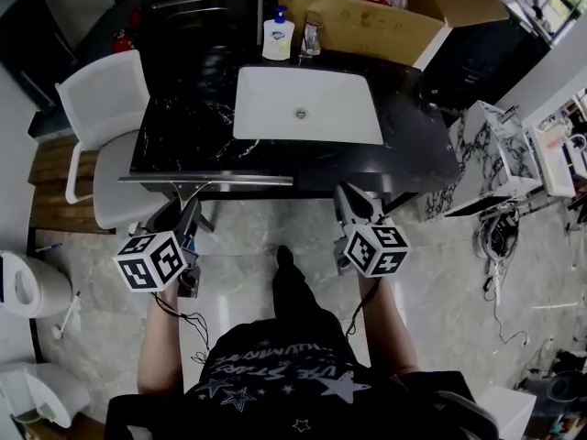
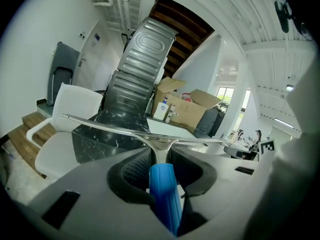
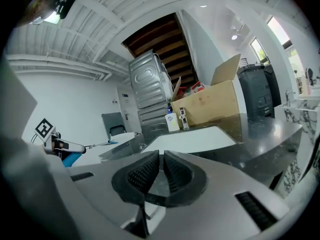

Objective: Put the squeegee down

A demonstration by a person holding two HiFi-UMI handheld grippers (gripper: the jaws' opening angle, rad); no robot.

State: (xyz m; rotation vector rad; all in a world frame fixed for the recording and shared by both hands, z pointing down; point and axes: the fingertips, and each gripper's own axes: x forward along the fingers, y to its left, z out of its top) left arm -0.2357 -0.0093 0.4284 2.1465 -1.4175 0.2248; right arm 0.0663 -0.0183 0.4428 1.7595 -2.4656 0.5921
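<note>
Left of centre in the head view, the squeegee is held at the front edge of the black table, its metal bar running along that edge; whether it touches is unclear. The left gripper has its jaws clamped on the blue handle. The right gripper has its jaws almost together, with nothing between them. The squeegee looks light and stiff. The handle seems the sure hold, and on smooth stone the squeegee may slide.

Behind sink: box cut by top edge; soap bottle label too small to read. In front of sink: squeegee handle hidden under left gripper.
</note>
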